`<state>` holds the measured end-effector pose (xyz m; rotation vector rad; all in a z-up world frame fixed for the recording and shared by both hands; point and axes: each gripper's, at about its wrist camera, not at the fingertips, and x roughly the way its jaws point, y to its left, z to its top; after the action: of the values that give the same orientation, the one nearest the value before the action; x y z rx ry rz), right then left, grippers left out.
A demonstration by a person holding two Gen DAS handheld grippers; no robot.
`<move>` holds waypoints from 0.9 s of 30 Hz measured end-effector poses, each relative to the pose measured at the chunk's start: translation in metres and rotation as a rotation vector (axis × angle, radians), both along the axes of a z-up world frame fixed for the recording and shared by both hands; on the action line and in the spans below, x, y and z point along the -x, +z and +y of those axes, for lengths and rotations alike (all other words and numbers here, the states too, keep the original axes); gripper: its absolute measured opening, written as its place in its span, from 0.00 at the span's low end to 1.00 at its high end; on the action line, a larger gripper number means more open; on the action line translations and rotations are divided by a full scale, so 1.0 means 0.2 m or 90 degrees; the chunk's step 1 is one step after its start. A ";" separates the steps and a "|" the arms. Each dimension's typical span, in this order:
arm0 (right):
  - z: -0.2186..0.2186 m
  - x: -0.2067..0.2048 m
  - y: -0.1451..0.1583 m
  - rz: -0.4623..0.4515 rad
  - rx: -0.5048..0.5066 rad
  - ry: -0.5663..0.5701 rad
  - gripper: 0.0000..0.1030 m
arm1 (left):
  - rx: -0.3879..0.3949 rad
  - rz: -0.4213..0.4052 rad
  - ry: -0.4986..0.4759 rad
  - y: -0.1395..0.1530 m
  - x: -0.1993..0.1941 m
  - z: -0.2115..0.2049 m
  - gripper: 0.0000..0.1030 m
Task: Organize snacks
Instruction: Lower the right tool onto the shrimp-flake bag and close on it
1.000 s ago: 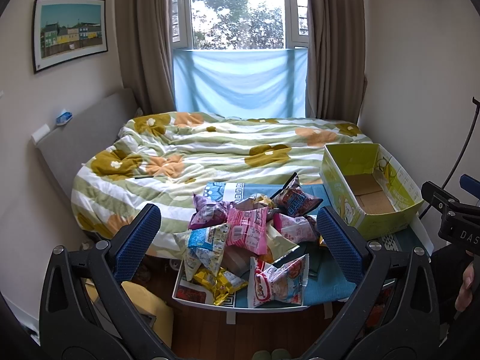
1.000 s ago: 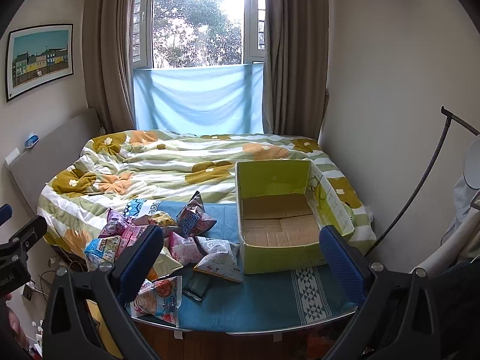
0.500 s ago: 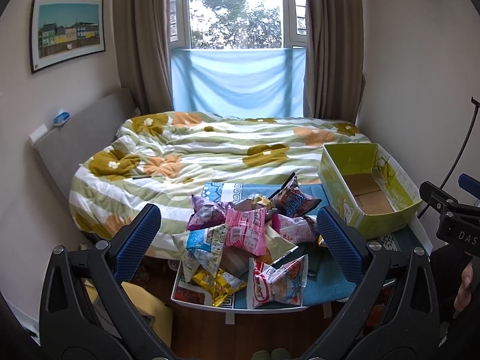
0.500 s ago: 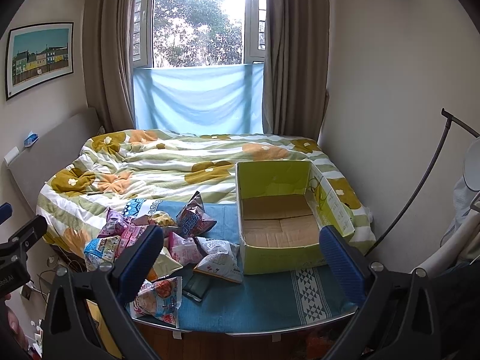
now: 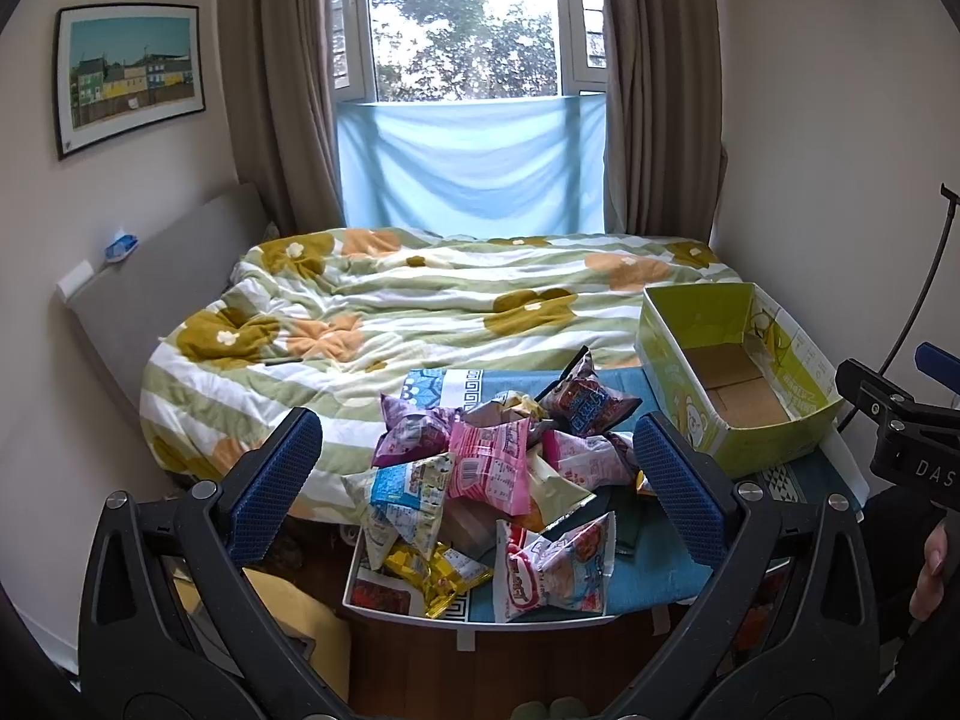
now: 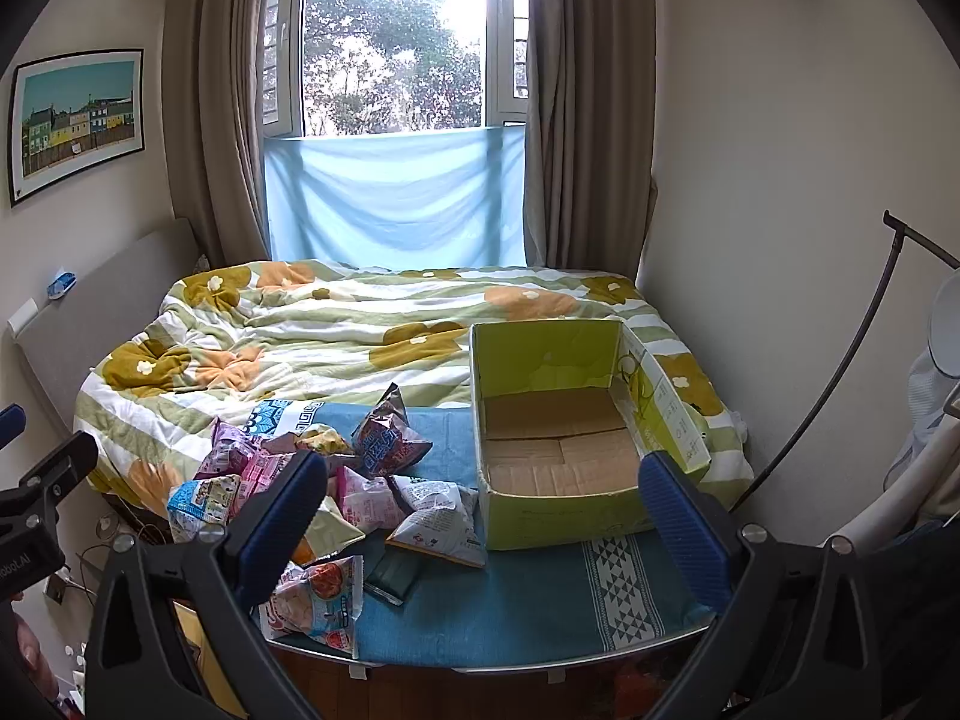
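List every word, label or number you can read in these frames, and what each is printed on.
"DAS": on the right gripper body, cut off by the frame edge.
"obot.AI": on the left gripper body, first letters cut off.
Snack packets: printed text too small and blurred to read.
Green cardboard box: side print unreadable.

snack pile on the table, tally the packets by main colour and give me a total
purple packet: 1
pink packets: 2
light blue packet: 1
yellow packet: 1
dark red packet: 1
white packets: 2
cream packet: 1
gold crumpled packet: 1
total: 10 clearly visible; more may be buried
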<state>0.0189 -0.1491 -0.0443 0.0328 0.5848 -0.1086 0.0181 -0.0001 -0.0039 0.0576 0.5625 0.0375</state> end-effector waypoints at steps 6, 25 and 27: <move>0.00 0.00 0.00 0.000 0.000 0.001 1.00 | 0.004 0.001 -0.001 0.00 -0.01 -0.01 1.00; 0.20 -0.15 -0.37 0.117 -0.078 0.170 1.00 | 0.031 0.147 0.022 -0.46 -0.19 0.42 1.00; 0.26 -0.17 -0.45 0.140 -0.093 0.175 1.00 | 0.035 0.168 0.006 -0.54 -0.26 0.47 1.00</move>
<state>0.0532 -0.0977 -0.1351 0.0826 0.8111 0.2007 0.0700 0.0944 -0.1124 0.0061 0.8274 0.0240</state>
